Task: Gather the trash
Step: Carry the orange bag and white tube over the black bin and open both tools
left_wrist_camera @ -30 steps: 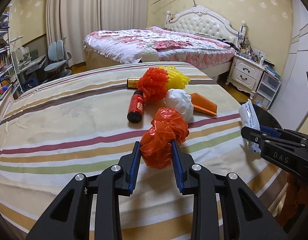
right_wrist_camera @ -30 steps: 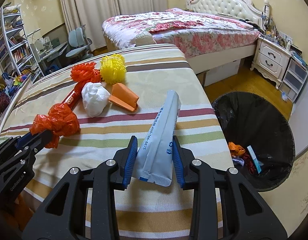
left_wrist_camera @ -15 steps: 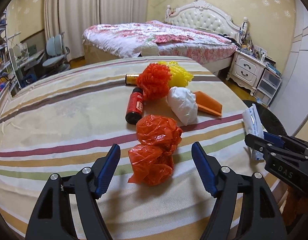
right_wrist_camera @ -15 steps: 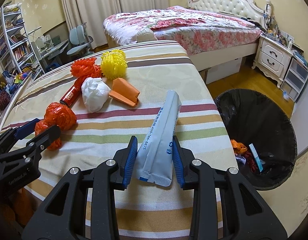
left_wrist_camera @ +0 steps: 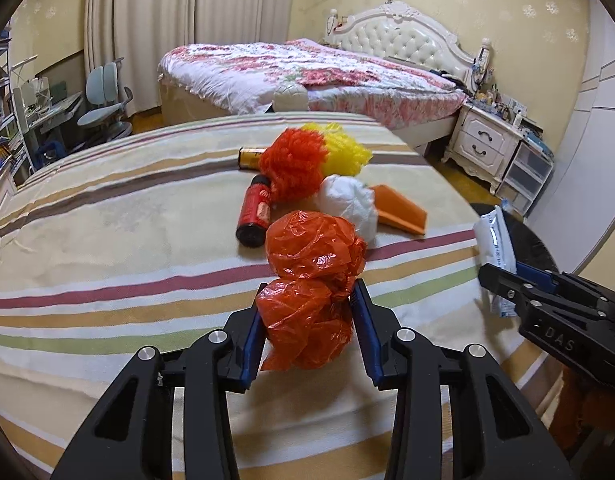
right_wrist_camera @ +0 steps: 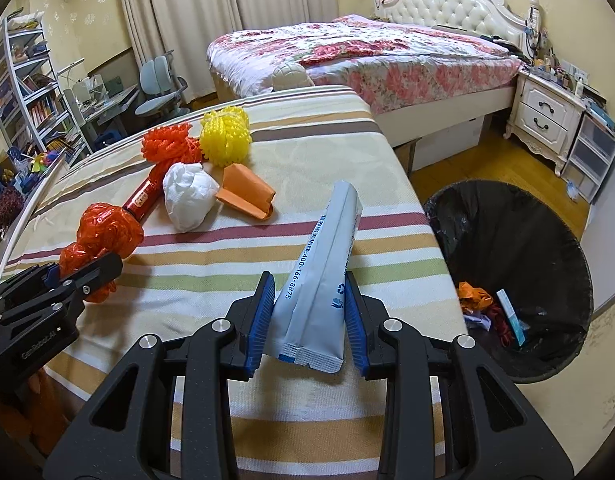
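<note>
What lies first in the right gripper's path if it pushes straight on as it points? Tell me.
The right gripper, shut on the grey pouch, points down and forward at the striped tablecloth. Going straight on, the pouch's far end would probably meet bare cloth first, short of the orange wedge; depth is unclear.

A home bedroom is showing here: a bed point(left_wrist_camera: 307, 68) with a tufted white headboard point(left_wrist_camera: 403, 36) and floral quilt is standing by a white nightstand point(left_wrist_camera: 483, 146), long curtains point(left_wrist_camera: 179, 28) are hanging behind, and a bookshelf point(right_wrist_camera: 23, 84) and desk chair point(right_wrist_camera: 161, 84) are filling one corner.
</note>
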A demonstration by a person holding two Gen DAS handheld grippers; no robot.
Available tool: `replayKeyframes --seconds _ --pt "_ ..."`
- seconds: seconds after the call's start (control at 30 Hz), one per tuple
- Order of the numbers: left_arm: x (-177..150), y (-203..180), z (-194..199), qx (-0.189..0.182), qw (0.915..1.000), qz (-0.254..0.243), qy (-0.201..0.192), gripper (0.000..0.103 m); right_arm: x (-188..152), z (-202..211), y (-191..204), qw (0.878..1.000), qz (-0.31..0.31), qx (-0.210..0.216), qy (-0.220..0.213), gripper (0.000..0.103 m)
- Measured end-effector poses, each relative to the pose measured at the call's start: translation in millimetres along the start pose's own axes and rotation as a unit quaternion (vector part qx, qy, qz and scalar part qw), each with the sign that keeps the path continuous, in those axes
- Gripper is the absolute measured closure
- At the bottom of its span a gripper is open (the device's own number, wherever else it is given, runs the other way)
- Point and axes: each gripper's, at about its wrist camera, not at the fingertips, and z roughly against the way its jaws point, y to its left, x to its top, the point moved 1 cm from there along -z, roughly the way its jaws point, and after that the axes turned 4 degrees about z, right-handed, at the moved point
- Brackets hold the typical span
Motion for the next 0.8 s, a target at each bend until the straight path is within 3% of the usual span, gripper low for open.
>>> replayKeyframes --seconds 0.4,0.8 --pt "26 -86 0 -0.062 0.9952 -0.060 -0.046 0.062 13 24 -63 0.997 -0.037 -0.056 -0.030 0.069" --pt "43 -166 -44 -0.088 0.9900 -0.104 -0.036 0.062 12 18 -138 0.991 -0.080 -0.109 -0.024 0.069"
